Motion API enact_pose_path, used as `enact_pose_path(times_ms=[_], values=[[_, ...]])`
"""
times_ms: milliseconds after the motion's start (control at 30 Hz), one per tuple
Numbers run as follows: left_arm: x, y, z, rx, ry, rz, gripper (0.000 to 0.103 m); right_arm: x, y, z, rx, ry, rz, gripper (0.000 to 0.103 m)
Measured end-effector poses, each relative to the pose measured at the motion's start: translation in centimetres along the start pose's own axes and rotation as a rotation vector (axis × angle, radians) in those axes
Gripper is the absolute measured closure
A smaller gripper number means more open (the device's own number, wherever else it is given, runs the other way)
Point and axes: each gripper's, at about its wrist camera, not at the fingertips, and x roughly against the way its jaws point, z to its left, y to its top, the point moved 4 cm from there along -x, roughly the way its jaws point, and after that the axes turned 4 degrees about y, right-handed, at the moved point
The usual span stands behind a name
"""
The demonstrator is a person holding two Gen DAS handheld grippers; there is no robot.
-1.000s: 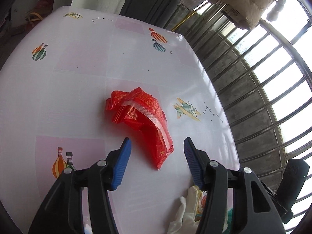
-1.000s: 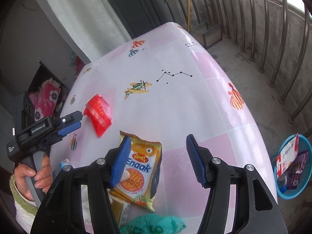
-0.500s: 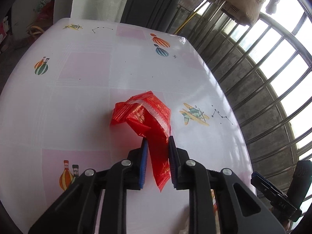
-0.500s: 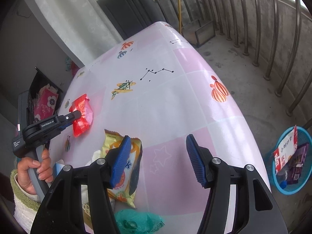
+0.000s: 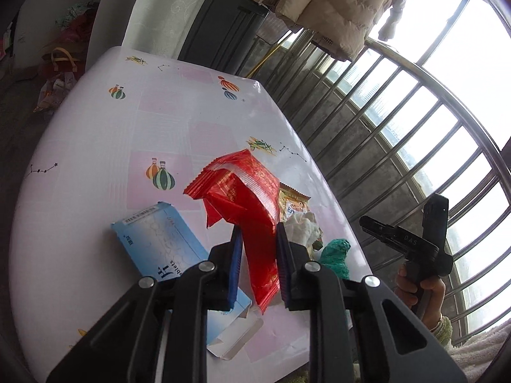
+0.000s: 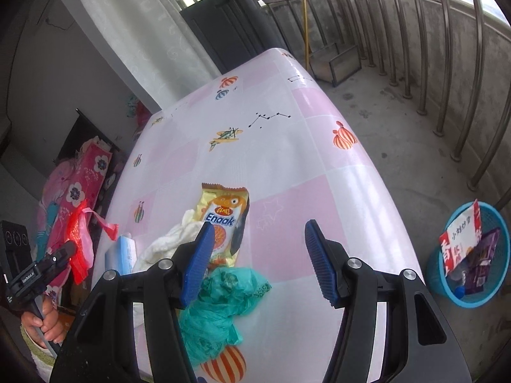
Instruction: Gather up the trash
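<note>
Red wrapper (image 5: 246, 198) pinched between closed left gripper (image 5: 257, 268) fingers, lifted clear of counter (image 5: 95, 146) for binning; right gripper (image 6: 255, 263) fingers wide open, empty.

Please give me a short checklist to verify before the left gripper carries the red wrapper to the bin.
1. Left gripper shut on the red wrapper: ok.
2. Wrapper clear of the table: ok, seen lifted in the right wrist view.
3. Blue basket on the floor, open: ok.
4. Room left in the basket: cannot tell.
5. Right gripper open, empty: ok.
6. Enaak packet and green bag remain on the table: not ok.
</note>
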Motion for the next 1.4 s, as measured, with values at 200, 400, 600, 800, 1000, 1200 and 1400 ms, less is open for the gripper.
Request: enact_pose_path(times_ms=[200, 400, 600, 800, 1000, 1200, 1400], values=[[-0.6, -4.1, 2.4, 0.025, 0.129, -0.006, 0.078, -0.2, -1.3, 1.5, 0.022, 0.022, 0.021, 0.047], [-0.8, -5.0, 4.3, 0.096, 0.207, -0.025, 0.027, 0.3, -1.6, 2.4, 0.045, 0.016, 0.011, 0.047], [1.9, -4.8, 4.7, 0.117, 0.211, -0.123, 0.013, 0.3, -1.9, 1.9, 0.039, -0.007, 0.017, 0.046], [4.1, -6.6, 7.0, 0.176, 0.134, -0.175, 0.006, 0.1, -1.9, 1.4, 0.019, -0.023, 0.016, 0.045], [2.9, -9.2, 10.7, 0.289, 0.181, -0.139, 0.006, -0.3, -2.0, 1.3, 0.008, -0.039, 0.028, 0.044], [3.0, -9.9, 10.4, 0.222, 0.203, -0.189, 0.006, -0.3, -2.1, 1.3, 0.006, -0.045, 0.033, 0.042], [3.3, -10.1, 10.6, 0.268, 0.198, -0.231, 0.006, -0.2, -2.1, 1.1, -0.002, -0.042, 0.034, 0.041]])
